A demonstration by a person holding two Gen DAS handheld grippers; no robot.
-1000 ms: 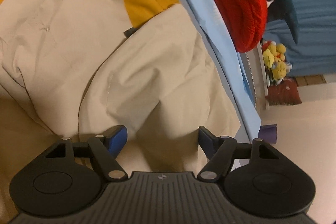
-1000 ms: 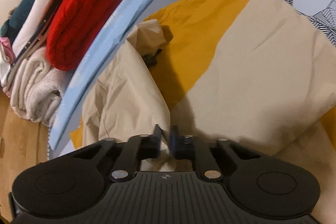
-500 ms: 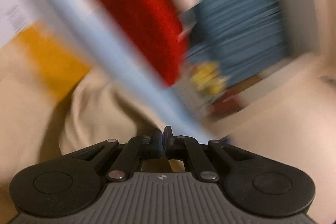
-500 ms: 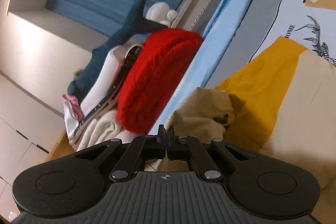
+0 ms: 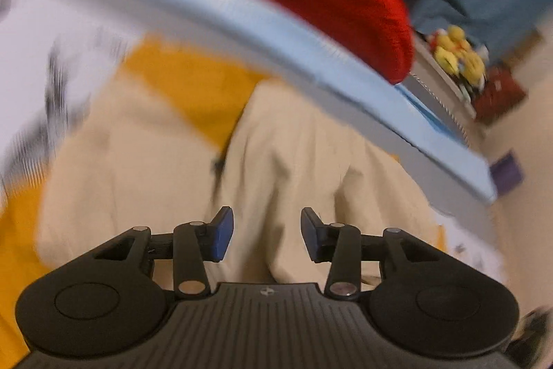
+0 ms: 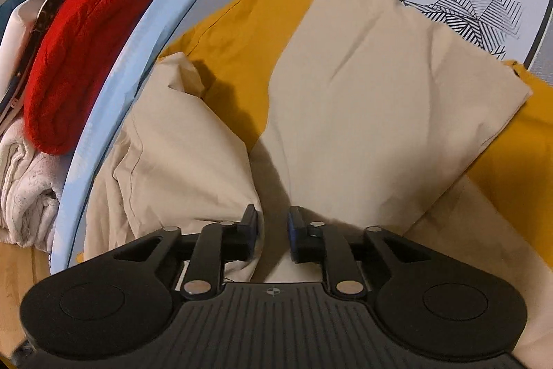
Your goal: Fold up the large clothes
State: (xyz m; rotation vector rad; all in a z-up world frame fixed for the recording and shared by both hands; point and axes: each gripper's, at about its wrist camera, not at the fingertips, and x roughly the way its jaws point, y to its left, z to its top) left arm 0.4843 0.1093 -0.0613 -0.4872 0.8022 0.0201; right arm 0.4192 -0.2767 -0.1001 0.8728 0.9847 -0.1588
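A red knit [image 6: 86, 57] lies on a pile beside the bed's blue edge [image 6: 138, 33]. A white towel [image 6: 24, 189] sits under it. Yellow toys [image 5: 456, 57] sit far off, blurry.

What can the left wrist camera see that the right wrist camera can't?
Only the left wrist view shows the yellow plush toys on a ledge past the bed edge, and a small purple thing below it; the picture is blurred.

Only the right wrist view shows the white folded towels under the pile and the black line drawings on the bed sheet clearly.

Both show the beige and yellow garment, the red knit, the light blue bed edge, and an open gripper: left gripper, right gripper.
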